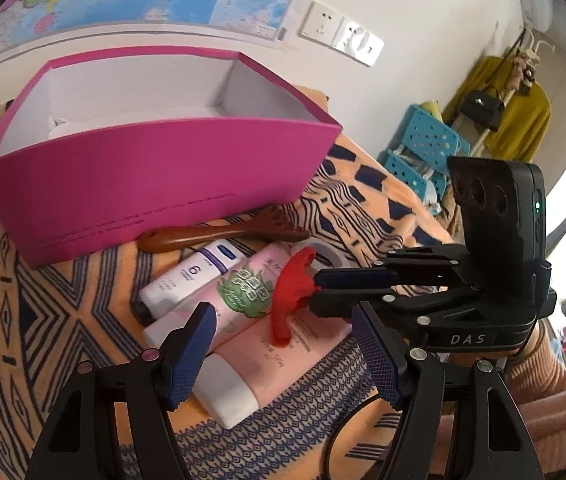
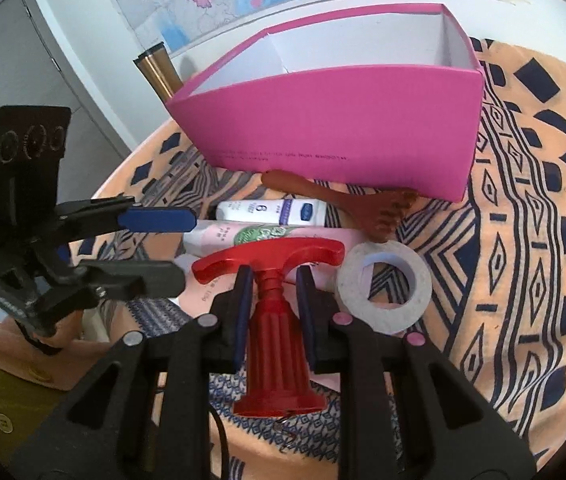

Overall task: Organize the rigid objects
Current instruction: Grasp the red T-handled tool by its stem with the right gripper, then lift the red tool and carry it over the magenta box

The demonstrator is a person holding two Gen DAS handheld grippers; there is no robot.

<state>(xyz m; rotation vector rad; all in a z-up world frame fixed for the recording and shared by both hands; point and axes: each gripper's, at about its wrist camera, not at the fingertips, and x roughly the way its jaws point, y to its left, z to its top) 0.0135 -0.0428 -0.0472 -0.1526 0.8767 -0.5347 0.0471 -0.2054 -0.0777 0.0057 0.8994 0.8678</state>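
Observation:
A red T-handled tool stands between the fingers of my right gripper, which is shut on its ribbed stem; the same red tool shows in the left wrist view, held just over the tubes. My left gripper hangs open above a large pink tube, gripping nothing. Beside it lie a pink tube with a green label and a white tube. A brown wooden scraper lies against the open pink box. A white tape roll rests to the right of the tool.
Everything sits on an orange and navy patterned cloth. A gold flask stands behind the box's left corner. Blue perforated baskets and a rack with a yellow garment are off the table's right. A map hangs behind.

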